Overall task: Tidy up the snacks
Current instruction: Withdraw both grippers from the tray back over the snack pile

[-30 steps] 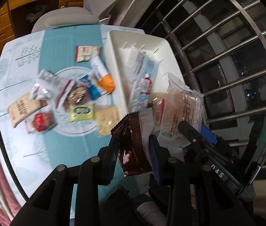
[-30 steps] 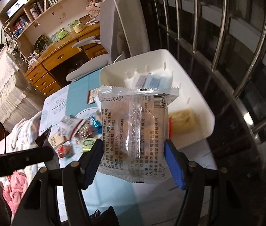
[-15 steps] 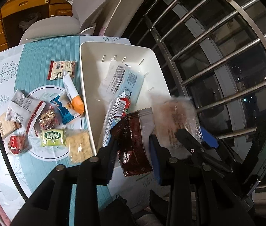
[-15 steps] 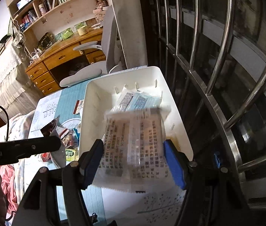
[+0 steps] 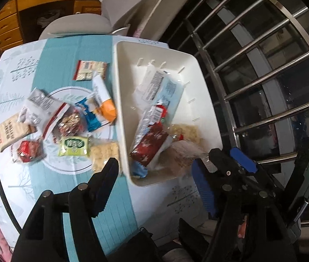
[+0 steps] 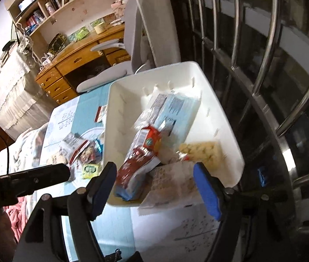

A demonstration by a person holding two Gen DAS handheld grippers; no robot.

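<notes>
- Left tool [image 5: 154, 183]: fingers spread, nothing between them. Right tool [image 6: 154, 187]: spread as well, empty.
- Brown-red packet [image 5: 149, 147] and clear-wrapped pastry [image 6: 171, 183] lie in the white bin [image 5: 121, 100], just ahead of both tools.
- Step in hand, judged: release into bin complete.
- Next: swing left to the loose snacks [image 5: 73, 146] on the table [image 5: 51, 65]; close on one.

White bin [image 5: 206, 100] on my right side of the table holds a dark red packet [image 5: 149, 145] lying tilted, a clear wrapped pastry [image 6: 171, 179] at the near wall and pale blue packs [image 6: 176, 109] at the far end. About ten loose snacks [image 5: 67, 118] beside it.
</notes>
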